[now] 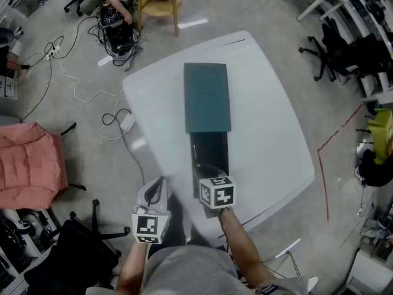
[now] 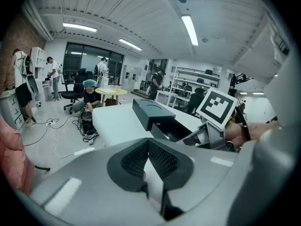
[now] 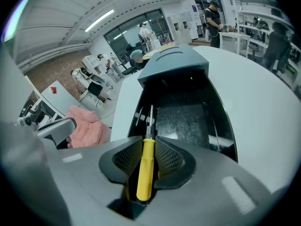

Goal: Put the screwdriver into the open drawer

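The screwdriver [image 3: 145,168] is clamped by its yellow handle between the 2 fingers of the right gripper [image 3: 148,142]. Its tip is pointed into the open drawer [image 3: 181,121], near the counter's [image 3: 263,107] near edge. The left gripper [image 2: 148,147] is held with fingers closed together on nothing.

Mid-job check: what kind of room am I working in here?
Probably a robotics lab or open workshop-office. It has rolling office chairs, a loose tangle of cables, and shelving racks along the far wall.

Yellow-handled screwdriver [image 3: 145,168] gripped, shaft pointing over open black drawer [image 3: 183,121].
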### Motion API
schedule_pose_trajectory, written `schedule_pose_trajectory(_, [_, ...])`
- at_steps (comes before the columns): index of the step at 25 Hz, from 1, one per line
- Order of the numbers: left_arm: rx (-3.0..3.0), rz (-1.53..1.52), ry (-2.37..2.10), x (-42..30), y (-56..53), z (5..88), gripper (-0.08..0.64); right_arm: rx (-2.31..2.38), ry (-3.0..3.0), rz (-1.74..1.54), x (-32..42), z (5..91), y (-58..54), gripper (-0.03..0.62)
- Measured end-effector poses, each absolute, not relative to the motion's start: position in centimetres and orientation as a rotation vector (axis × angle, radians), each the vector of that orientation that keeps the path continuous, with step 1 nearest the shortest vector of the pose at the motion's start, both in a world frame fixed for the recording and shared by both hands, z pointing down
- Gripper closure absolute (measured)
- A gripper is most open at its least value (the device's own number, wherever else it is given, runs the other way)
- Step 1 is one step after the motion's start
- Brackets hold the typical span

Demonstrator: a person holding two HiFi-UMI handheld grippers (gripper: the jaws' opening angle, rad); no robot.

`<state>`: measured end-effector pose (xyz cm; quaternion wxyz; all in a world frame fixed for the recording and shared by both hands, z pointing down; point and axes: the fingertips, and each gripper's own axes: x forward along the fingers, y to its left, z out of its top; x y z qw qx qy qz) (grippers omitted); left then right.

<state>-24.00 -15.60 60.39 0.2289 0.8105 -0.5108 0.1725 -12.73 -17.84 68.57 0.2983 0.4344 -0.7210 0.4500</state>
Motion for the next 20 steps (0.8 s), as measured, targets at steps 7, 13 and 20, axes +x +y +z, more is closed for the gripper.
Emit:
schedule_pose_trajectory(7, [2.254, 0.463, -1.418, -23.6, -15.0, 59.3, 0.548, 1.19, -2.026, 1.136, -12.2, 66.1, -18.0, 0.413])
schedule_pose_trajectory(13, [2.302, 0.45, -1.423, -22.4, -14.5, 57.3, 0.548, 1.228, -2.087, 1.107, -11.4, 63.4, -17.5, 0.41])
schedule_pose_trajectory(20, [2.385, 0.413, -1.445, -20.4, -13.7, 53.2, 0.548, 1.285, -2.146, 1.007, -9.0, 59.6, -16.3, 0.436])
